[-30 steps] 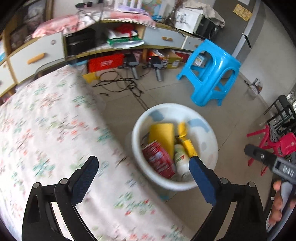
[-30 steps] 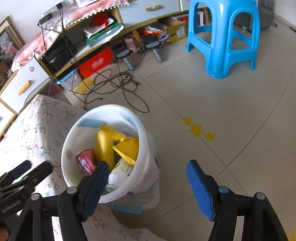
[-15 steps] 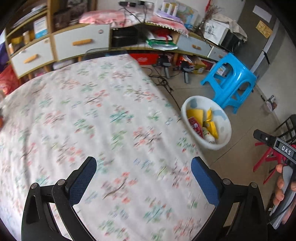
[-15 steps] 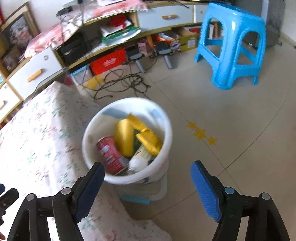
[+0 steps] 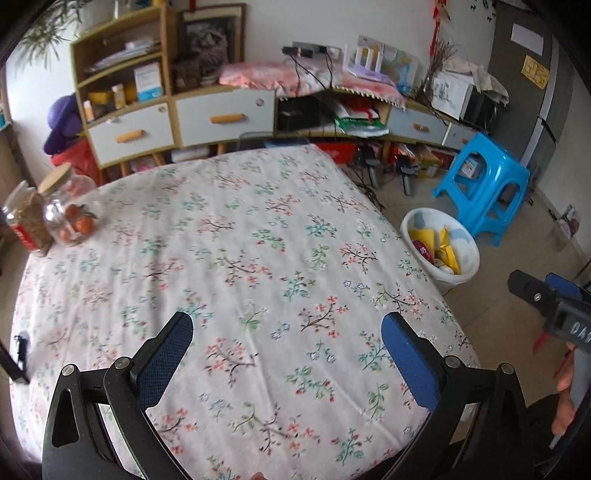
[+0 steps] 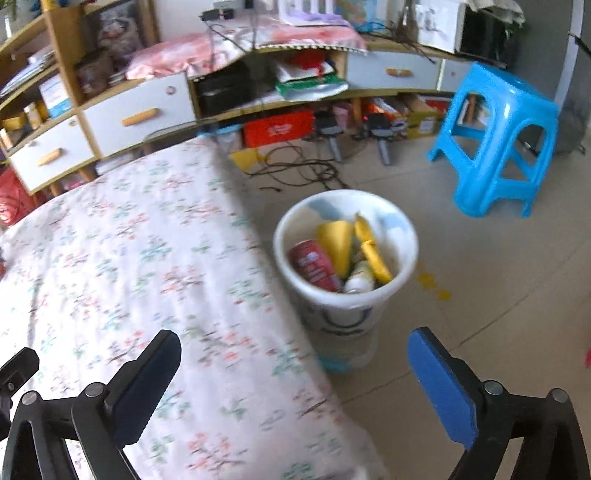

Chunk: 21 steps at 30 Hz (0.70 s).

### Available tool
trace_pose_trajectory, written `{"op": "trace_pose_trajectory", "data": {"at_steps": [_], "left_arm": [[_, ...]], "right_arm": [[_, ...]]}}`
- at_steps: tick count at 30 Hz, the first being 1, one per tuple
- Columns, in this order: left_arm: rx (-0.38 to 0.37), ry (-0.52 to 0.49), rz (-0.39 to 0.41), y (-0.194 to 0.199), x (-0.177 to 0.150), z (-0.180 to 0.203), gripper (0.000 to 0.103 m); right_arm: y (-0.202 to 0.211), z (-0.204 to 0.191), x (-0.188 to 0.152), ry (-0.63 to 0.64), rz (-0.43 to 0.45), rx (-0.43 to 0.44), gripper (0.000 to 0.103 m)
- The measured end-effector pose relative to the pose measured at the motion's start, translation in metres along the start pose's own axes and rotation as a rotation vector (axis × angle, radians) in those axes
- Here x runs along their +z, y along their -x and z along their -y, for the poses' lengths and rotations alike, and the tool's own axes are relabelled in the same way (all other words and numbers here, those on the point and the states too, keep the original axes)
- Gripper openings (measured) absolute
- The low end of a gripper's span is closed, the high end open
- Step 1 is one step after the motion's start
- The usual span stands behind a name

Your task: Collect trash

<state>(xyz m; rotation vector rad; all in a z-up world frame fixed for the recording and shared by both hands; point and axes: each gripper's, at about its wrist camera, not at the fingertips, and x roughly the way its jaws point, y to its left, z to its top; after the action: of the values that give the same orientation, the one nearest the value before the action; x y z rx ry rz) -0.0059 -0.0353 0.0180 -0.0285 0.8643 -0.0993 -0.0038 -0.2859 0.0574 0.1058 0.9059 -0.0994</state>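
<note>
White bin [image 6: 345, 254] holding trash, standing centre frame beside floral table [image 6: 122, 258]; blue stool [image 6: 495, 136] upper right. Right gripper [image 6: 295, 376] opening, empty; left gripper [image 5: 286, 354] gaping, empty.

Lived-in home room: cluttered drawer shelving [image 5: 218, 118] behind a floral-clothed table [image 5: 236, 266], plastic stool [image 5: 484, 184] right of it.

Before me spreads a table under a white floral cloth [image 5: 258, 258]. Past its far edge a long wooden cabinet with grey drawers and orange handles [image 5: 221, 118] lines the white wall [image 5: 280, 26]. A bright blue plastic stool [image 5: 484, 184] stands on the beige tiled floor [image 6: 498, 277], near tangled black cables [image 6: 299, 170].
</note>
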Motion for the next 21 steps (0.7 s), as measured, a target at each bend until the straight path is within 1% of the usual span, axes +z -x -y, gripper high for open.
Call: {"op": "trace_pose_trajectory", "data": {"at_steps": [2,6,10,12,14,17,21], "left_arm": [[0.000,0.011,0.019,0.004,-0.003,-0.004,0.103],[0.041,0.012,0.071,0.012,-0.012,-0.010,0.103],[0.064,0.028,0.093,0.013,-0.018,-0.016,0.103],[0.071,0.025,0.093,0.011,-0.018,-0.017,0.103],[0.076,0.021,0.091,0.010,-0.018,-0.017,0.103],[0.066,0.021,0.080,0.007,-0.018,-0.016,0.103],[0.059,0.001,0.084,0.007,-0.020,-0.012,0.103]], "right_arm": [[0.002,-0.011,-0.008,0.032,0.033,-0.004,0.102],[-0.002,-0.024,-0.024,0.067,0.078,-0.020,0.102],[-0.013,-0.029,-0.031,0.091,0.080,-0.033,0.102],[-0.012,-0.033,-0.031,0.102,0.094,-0.048,0.102],[-0.012,-0.033,-0.031,0.101,0.103,-0.045,0.102],[-0.016,-0.034,-0.033,0.097,0.088,-0.027,0.102],[-0.019,-0.037,-0.035,0.105,0.076,-0.030,0.102]]}}
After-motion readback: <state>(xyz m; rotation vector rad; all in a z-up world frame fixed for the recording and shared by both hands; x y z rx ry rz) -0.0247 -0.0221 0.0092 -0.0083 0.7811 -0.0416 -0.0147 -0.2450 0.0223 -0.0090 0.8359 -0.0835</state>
